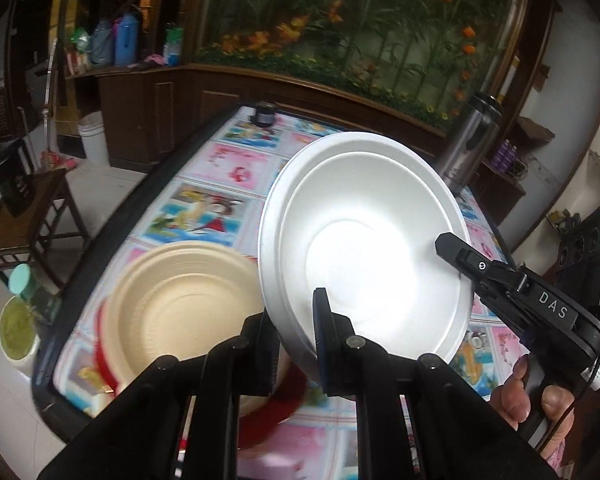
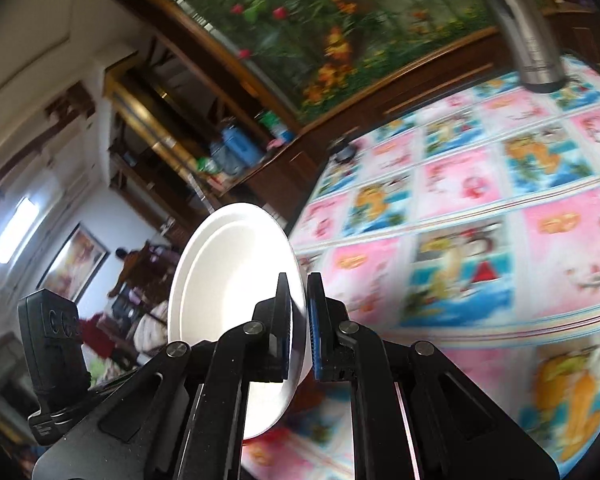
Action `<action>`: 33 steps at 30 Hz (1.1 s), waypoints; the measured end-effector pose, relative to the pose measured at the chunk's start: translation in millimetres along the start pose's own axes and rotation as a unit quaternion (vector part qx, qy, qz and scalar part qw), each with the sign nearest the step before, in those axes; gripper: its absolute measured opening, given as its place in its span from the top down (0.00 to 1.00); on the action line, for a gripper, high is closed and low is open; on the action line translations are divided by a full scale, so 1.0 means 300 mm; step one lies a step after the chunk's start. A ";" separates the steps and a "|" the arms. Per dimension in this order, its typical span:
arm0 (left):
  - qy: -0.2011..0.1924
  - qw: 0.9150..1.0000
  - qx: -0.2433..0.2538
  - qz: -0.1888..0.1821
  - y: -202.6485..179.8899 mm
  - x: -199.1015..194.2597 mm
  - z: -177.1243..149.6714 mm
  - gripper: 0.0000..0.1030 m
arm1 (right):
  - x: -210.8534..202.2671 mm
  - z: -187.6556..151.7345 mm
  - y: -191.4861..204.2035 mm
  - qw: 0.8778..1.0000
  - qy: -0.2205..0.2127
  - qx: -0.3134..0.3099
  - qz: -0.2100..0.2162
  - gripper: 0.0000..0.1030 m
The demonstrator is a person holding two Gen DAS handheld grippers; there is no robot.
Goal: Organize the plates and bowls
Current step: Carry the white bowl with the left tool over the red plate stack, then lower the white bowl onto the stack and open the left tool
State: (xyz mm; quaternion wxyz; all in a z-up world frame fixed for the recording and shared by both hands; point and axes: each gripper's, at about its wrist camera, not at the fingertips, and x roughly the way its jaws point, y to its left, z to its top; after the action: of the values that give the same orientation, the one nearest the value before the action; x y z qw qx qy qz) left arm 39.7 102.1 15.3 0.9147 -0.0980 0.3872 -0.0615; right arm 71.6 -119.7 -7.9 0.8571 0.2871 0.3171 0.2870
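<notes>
One white bowl; one beige bowl; one red plate; one steel flask.

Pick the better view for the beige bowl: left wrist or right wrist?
Left wrist. It shows the beige bowl from above, open side up on something red on the table, beside the lifted white bowl, though blurred and partly cut off by the jaws. The right wrist view shows none of it, only the white bowl.

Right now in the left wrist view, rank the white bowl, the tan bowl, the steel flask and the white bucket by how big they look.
1. White bowl, though it is held nearest the camera.
2. Tan bowl.
3. Steel flask.
4. White bucket, far off on the floor, so its true size is unsure.
</notes>
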 end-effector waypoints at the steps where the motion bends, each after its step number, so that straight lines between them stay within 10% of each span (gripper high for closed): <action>1: -0.004 1.000 -0.001 0.009 0.028 -0.016 -0.006 0.87 | 0.029 -0.013 0.029 1.000 0.010 -0.003 0.007 0.93; 21: 0.022 0.996 -0.077 0.045 0.299 0.004 -0.075 0.85 | 0.342 -0.170 0.156 0.994 0.099 -0.050 -0.019 0.93; 27: 0.013 0.995 -0.084 0.056 0.336 -0.033 -0.088 0.49 | 0.344 -0.169 0.139 0.994 0.099 -0.049 -0.022 0.91; 33: -0.045 0.992 -0.049 0.108 0.304 -0.135 -0.099 0.45 | 0.256 -0.130 0.098 0.997 0.053 -0.050 0.008 0.89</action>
State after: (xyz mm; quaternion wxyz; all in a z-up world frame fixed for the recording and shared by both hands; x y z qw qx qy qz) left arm -6.3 194.5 2.6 0.9266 -0.1027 0.3565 0.0613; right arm 83.6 -36.1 -41.9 0.8501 0.2305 0.3455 0.3239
